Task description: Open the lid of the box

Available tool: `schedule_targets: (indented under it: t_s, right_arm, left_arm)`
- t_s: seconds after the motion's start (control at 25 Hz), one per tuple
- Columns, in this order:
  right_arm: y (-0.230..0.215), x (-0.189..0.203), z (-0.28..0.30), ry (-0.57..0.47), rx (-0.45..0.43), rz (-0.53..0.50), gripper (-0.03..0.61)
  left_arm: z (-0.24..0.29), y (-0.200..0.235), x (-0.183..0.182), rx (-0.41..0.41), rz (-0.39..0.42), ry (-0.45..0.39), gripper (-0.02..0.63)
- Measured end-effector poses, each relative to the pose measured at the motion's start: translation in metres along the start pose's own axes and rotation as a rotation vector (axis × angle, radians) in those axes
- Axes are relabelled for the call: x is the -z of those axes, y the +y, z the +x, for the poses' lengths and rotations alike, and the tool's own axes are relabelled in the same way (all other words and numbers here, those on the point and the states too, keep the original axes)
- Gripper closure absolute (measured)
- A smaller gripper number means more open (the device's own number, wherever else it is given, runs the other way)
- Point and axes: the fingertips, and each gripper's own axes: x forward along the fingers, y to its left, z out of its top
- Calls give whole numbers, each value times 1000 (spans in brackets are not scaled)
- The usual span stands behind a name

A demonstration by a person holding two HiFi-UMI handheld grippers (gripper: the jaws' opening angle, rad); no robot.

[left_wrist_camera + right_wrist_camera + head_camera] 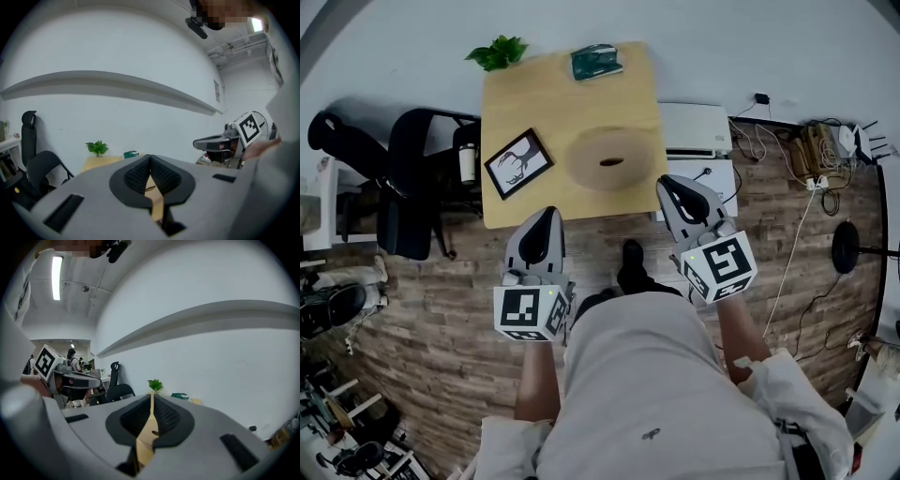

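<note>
The box (612,159) is round and light wood with a flat lid that has a dark spot at its centre. It lies on the wooden table (516,103), near the front right. My left gripper (548,214) hangs over the table's front edge, left of the box, with its jaws together and nothing between them. The right gripper (666,183) is just right of the box at the table's corner, also shut and empty. In the left gripper view the left gripper's (150,159) tips meet. The right gripper's (152,397) tips also meet in the right gripper view.
A framed deer picture (517,162) lies at the table's front left. A green plant (497,52) and a teal object (596,61) sit at the back. Black office chairs (403,178) stand to the left, a white unit (694,127) and cables (806,150) to the right.
</note>
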Motion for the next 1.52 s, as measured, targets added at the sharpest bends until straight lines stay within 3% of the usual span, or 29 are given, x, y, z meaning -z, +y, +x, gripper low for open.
schedule_targets:
  t_s: [0.72,1.52]
  right_arm:
    - [-4,24,49,81,-152,-63,502]
    - [45,107,110,280,-232,-307,445]
  left_arm:
    - [32,8,10,-71,-28,33,607]
    - [45,43,48,-64,-62,83,607]
